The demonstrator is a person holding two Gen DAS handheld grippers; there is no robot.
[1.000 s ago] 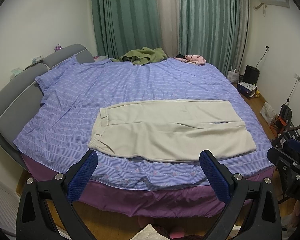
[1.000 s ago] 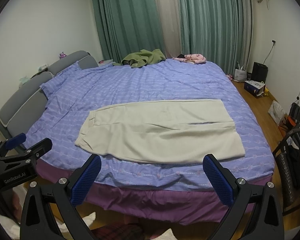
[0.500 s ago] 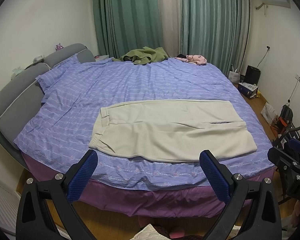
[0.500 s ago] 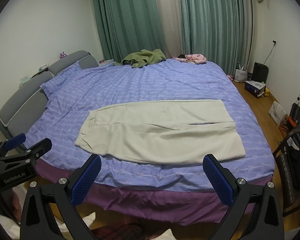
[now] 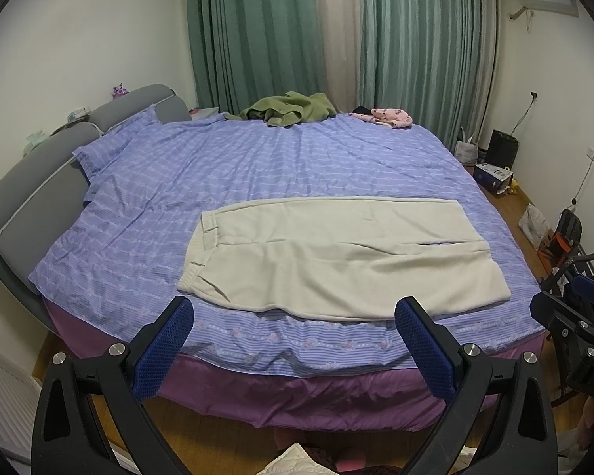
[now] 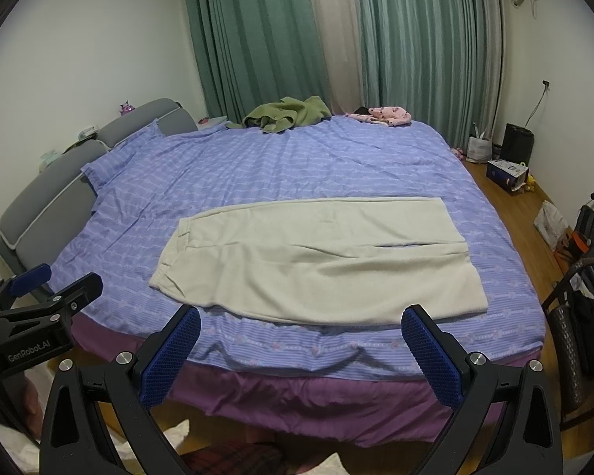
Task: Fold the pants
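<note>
Cream pants lie flat on the bed's purple striped cover, near its front edge. The waistband points left and the leg ends point right. My left gripper hangs open in front of the bed, below the pants' near edge, with nothing between its blue pads. My right gripper is open too, at about the same height and empty. Each gripper shows at the edge of the other's view. Neither touches the cloth.
A green garment and a pink one lie at the bed's far edge, before green curtains. The grey headboard is on the left. Boxes and bags stand on the wooden floor at right, with a dark chair nearby.
</note>
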